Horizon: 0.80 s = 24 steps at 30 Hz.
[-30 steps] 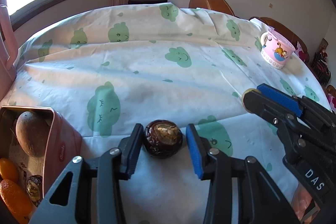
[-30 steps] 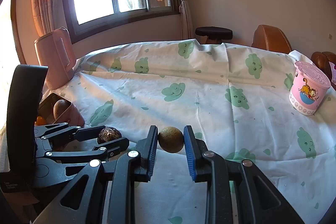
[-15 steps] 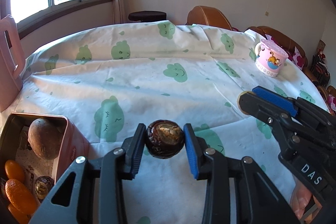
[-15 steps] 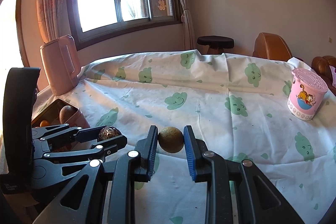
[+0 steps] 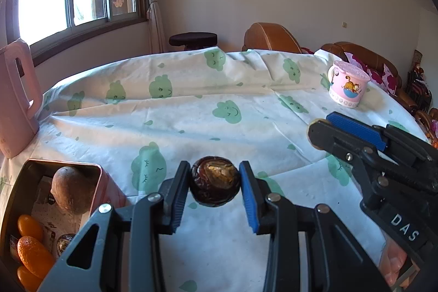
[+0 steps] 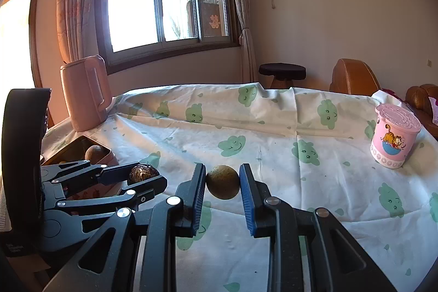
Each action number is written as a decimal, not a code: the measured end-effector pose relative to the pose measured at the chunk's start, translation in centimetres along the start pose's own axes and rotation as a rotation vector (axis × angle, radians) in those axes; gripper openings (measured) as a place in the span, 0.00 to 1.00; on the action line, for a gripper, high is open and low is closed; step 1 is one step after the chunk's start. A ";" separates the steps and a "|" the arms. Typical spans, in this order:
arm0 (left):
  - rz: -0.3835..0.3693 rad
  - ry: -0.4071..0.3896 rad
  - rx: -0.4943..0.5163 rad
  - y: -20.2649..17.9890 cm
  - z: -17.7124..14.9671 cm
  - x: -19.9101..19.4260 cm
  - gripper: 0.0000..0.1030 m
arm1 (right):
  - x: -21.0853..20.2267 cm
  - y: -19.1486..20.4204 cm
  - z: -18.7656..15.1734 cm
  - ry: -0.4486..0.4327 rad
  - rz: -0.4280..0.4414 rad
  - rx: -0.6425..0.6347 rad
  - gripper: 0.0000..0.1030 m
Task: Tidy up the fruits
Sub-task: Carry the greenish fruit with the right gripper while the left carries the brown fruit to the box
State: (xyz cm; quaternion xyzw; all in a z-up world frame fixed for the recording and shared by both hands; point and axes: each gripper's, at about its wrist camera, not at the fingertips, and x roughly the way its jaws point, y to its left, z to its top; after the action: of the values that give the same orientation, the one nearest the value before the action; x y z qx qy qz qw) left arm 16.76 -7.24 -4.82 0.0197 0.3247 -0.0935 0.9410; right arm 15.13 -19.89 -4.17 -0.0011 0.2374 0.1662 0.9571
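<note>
Your left gripper [image 5: 215, 186] pinches a dark, wrinkled fruit [image 5: 215, 184] between its pads, clear of the tablecloth [image 5: 191, 111]. Your right gripper [image 6: 222, 184] pinches a small brown-green round fruit [image 6: 222, 182] the same way, also above the cloth. The pink tin [image 5: 105, 184] sits just left of the left gripper, already holding a large brown fruit [image 5: 71, 189], some oranges [image 5: 34, 255] and another dark fruit.

Both fruits are round and held only at their sides, near the tips of the pads. Tilt or jerk either gripper on the way to the tin and its fruit may well roll out and run across the cloth, perhaps off the edge.

The two grippers are close together, so swinging both toward the tin at once risks a knock that shakes a fruit loose. The tin looks crowded near you; drop from too high and a fruit may bounce off the ones inside. The dark fruit looks soft, so squeezing harder could crush it.
</note>
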 end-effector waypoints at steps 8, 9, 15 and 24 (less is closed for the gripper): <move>-0.014 -0.040 -0.022 0.4 -0.1 -0.8 0.37 | -0.7 0.2 0.0 -0.033 -0.010 -0.011 0.26; -0.016 -0.045 -0.023 0.4 -0.1 -0.9 0.37 | -0.9 0.3 -0.1 -0.038 -0.011 -0.014 0.26; -0.012 -0.076 -0.025 0.4 -0.1 -1.5 0.37 | -1.5 0.5 -0.1 -0.072 -0.021 -0.027 0.26; -0.015 -0.117 -0.028 0.5 -0.2 -2.2 0.37 | -2.1 0.7 -0.1 -0.103 -0.036 -0.036 0.26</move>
State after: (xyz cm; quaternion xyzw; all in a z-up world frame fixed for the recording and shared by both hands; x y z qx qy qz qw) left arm 14.99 -6.37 -3.64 -0.0015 0.2707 -0.0972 0.9577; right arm 13.11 -19.90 -3.29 -0.0141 0.1848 0.1531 0.9707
